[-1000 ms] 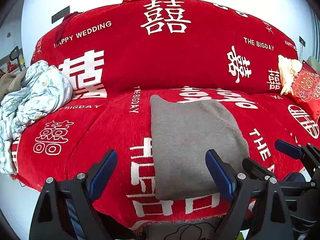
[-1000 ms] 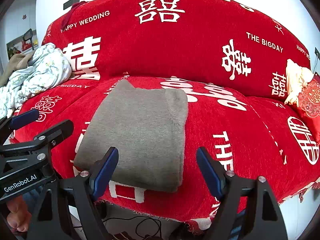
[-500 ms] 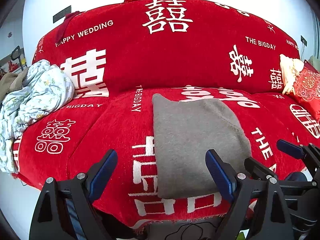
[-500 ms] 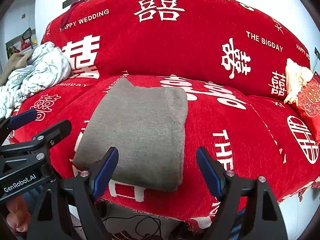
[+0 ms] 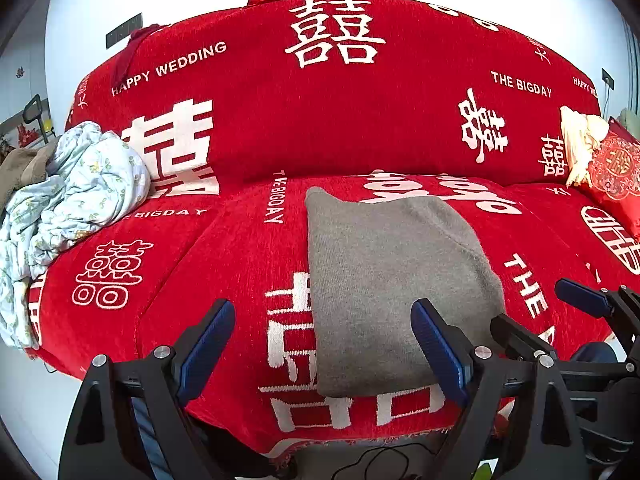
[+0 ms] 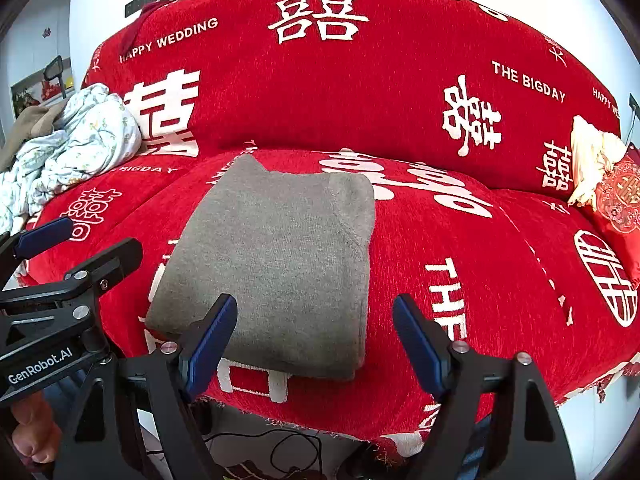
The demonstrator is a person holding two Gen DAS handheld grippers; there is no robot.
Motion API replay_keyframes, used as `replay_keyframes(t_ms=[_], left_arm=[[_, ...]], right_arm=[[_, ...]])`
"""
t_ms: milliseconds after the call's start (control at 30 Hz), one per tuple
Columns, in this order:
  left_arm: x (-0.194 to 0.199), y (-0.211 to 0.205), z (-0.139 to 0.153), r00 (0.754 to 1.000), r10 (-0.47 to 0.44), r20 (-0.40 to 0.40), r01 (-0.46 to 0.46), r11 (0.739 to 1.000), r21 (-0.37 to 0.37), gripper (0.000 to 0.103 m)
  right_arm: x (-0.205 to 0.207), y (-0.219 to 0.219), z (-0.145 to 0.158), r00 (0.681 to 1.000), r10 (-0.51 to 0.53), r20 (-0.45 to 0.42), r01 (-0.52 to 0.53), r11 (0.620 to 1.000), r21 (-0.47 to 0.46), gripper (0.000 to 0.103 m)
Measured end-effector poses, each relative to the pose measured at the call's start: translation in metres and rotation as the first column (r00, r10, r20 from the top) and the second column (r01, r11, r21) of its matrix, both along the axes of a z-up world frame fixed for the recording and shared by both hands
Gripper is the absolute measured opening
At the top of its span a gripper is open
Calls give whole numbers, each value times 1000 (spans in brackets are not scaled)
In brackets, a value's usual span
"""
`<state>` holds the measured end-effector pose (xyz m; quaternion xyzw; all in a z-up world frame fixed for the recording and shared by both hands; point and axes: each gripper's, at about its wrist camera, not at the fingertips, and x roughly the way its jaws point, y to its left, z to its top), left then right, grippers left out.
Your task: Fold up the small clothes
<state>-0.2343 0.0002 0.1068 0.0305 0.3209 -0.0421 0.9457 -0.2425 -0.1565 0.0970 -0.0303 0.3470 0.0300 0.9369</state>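
Observation:
A grey knitted garment lies folded into a flat rectangle on the red sofa seat; the right wrist view shows the same garment. My left gripper hovers open in front of the sofa's front edge, with nothing between its blue fingers. My right gripper is open too, held before the garment's near edge, gripping nothing. Each gripper appears in the other's view: the right one at the right edge, the left one at the left edge.
A crumpled pale blue floral cloth is heaped on the sofa's left end. A cream cloth and a red embroidered cushion sit at the right end. A black cable lies on the floor below the seat.

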Motion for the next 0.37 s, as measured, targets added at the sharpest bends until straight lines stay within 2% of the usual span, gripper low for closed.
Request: replay_keyframes(t_ms=[367], left_arm=[[1,1,-1,1000,-5,-4,5,1000,5,90]], right_arm=[[-1,0,-5,1000,0,-5,0,1000,8,83]])
